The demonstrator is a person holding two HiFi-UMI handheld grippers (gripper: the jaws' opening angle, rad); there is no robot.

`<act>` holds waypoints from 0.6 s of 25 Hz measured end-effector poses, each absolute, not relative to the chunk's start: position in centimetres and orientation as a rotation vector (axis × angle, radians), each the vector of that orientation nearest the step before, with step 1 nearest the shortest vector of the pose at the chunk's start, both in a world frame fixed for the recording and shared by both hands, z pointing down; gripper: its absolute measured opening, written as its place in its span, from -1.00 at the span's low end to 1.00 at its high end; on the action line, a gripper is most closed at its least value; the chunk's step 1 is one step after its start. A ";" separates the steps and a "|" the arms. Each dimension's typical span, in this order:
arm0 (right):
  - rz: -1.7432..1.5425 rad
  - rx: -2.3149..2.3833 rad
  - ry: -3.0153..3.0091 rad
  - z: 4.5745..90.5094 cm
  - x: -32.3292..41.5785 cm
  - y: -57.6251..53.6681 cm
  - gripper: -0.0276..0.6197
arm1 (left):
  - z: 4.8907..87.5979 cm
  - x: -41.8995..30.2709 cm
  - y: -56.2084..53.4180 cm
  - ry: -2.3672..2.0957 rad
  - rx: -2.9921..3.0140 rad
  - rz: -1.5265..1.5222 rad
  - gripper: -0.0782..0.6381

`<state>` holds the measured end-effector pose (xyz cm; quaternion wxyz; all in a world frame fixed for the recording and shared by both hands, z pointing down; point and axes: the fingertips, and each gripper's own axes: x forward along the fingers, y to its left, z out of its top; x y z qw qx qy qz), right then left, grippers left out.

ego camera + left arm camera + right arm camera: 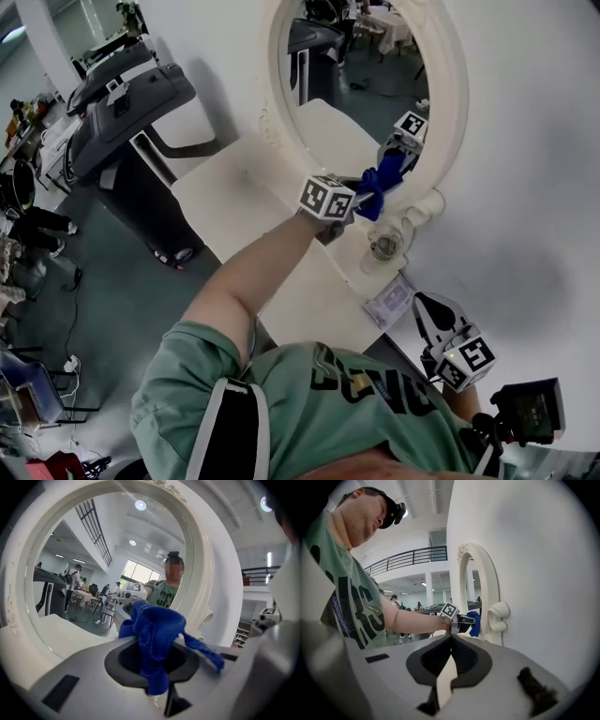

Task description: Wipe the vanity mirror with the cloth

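Head view places the left claw point(367, 194) at the lower rim of the vanity mirror point(347, 84), above the white worktop point(225, 192); left gripper view alone shows its jaws clamped on the bunched blue cloth point(152, 637), near the glass; right gripper view shows the right claw point(450, 641) closed on nothing, well apart from the mirror.

We count two grippers, the left gripper point(364, 195) and the right gripper point(422, 305), one cloth point(382, 176), one mirror point(375, 56), one table point(234, 202), one glass point(384, 246) and one packet point(390, 302).

Bright even indoor light, ceiling lamps point(140, 505) glaring, soft shadows on white wall point(525, 187), fisheye bending, dark vignetted corners
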<state>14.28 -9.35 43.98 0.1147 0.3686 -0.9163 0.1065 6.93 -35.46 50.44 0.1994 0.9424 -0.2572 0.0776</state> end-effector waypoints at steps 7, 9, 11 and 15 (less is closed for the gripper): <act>0.381 1.211 -2.666 44.0 10.1 -9.8 -0.88 | 49.4 1.1 -28.3 -0.554 2.672 0.049 -0.56; 0.405 1.222 -2.675 44.1 9.2 -10.4 -0.88 | 50.0 -0.7 -25.5 -0.530 2.675 0.018 -0.56; 0.401 1.200 -2.675 43.9 8.6 -11.0 -0.88 | 50.8 -2.5 -22.5 -0.532 2.662 -0.020 -0.56; 0.414 1.302 -2.654 43.3 8.3 -9.4 -0.88 | 51.2 -4.9 -15.1 -0.475 2.646 0.002 -0.55</act>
